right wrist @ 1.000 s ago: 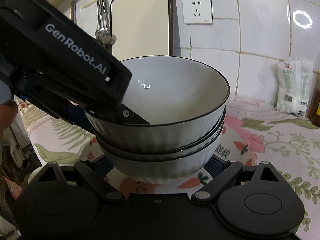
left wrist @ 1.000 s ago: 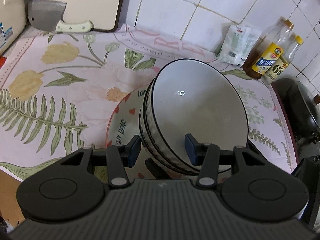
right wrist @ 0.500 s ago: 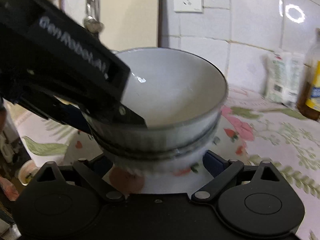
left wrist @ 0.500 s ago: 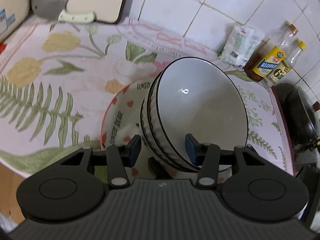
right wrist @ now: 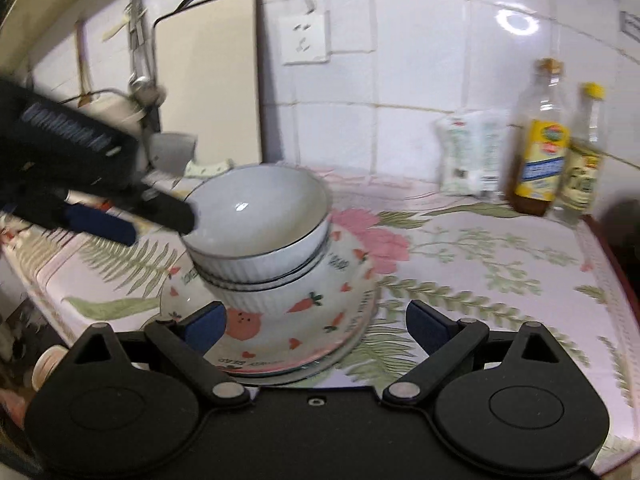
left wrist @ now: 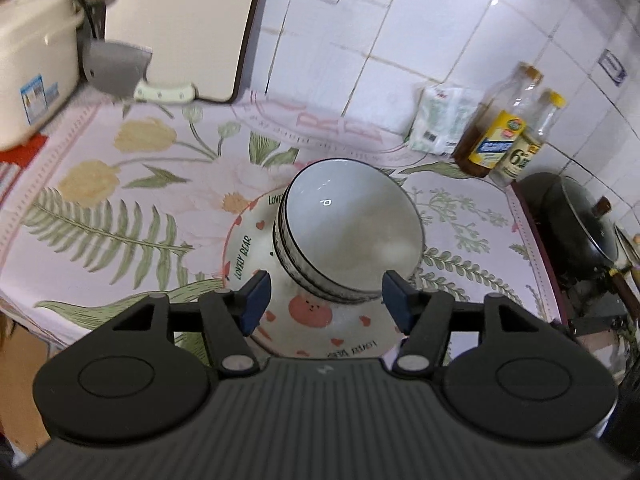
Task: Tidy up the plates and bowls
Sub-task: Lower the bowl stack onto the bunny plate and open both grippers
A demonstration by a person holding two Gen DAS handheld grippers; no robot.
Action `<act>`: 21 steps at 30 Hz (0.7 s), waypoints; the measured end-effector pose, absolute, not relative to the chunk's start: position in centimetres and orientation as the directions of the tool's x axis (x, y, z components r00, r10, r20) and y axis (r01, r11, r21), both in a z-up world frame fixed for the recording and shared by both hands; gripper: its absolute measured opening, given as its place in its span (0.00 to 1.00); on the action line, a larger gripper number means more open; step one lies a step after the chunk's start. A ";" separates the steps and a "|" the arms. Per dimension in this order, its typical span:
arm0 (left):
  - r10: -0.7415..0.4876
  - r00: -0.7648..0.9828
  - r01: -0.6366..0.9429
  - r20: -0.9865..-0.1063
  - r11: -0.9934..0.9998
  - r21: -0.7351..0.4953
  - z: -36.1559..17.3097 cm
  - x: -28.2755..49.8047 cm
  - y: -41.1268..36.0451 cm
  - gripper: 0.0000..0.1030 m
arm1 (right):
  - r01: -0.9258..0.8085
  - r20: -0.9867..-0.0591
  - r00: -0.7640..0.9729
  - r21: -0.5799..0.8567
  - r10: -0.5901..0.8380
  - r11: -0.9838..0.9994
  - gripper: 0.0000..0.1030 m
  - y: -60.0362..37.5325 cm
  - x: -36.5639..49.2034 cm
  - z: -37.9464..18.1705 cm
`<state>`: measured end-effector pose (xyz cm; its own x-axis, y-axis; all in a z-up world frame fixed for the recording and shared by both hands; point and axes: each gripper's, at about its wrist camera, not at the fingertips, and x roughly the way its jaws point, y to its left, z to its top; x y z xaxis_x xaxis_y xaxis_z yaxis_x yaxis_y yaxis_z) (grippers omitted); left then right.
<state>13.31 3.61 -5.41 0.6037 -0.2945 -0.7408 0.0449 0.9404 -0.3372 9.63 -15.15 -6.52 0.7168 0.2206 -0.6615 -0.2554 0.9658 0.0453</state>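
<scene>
A stack of white ribbed bowls with dark rims [left wrist: 352,232] sits slightly tilted on a cartoon-print plate [left wrist: 248,240] on the floral counter cloth. My left gripper [left wrist: 326,300] hovers above and in front of the stack. Its jaws are opening, and the blue pads stand apart on either side of the stack's near edge without pressing on it. In the right wrist view the same bowls [right wrist: 260,216] rest on stacked plates [right wrist: 340,312]. My right gripper [right wrist: 316,322] is open in front of the plates with nothing gripped. The left gripper [right wrist: 120,220] reaches in from the left by the top bowl's rim.
A cutting board [left wrist: 180,20] and a cleaver [left wrist: 116,68] lean at the tiled back wall. A white box [left wrist: 32,72] stands at the far left. A white bag [left wrist: 440,120] and two bottles [left wrist: 496,132] stand at the back right, with a dark wok [left wrist: 576,220] beyond the counter's right edge.
Both grippers have drawn back and up from the bowls. The left jaws have widened off the bowl rims. The stack now rests on the plate, farther from both cameras.
</scene>
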 end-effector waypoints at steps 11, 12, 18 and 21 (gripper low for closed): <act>-0.264 0.658 0.105 -0.705 0.959 -0.262 -0.8 7.2 3.5 0.61 | -0.167 -0.708 0.693 0.028 0.138 0.985 0.95 -17.3 6.3 -1.4; -0.258 0.659 0.107 -0.706 0.962 -0.252 -0.4 6.8 3.4 0.63 | -0.160 -0.721 0.679 0.038 0.138 0.986 0.95 -17.6 6.2 -0.8; -0.212 0.688 0.111 -0.694 0.976 -0.188 1.5 5.1 3.5 0.73 | -0.032 -0.734 0.676 0.064 0.069 0.997 0.98 -19.1 5.0 2.4; -0.207 0.696 0.112 -0.687 0.977 -0.182 1.9 4.4 3.6 0.77 | 0.005 -0.730 0.683 0.040 0.026 0.999 0.99 -19.4 4.0 3.6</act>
<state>4.45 3.64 1.94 0.6961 -0.2074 -0.6873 0.1117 0.9770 -0.1817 4.00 -19.42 3.65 0.6829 0.0259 -0.7300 0.0051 0.9992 0.0402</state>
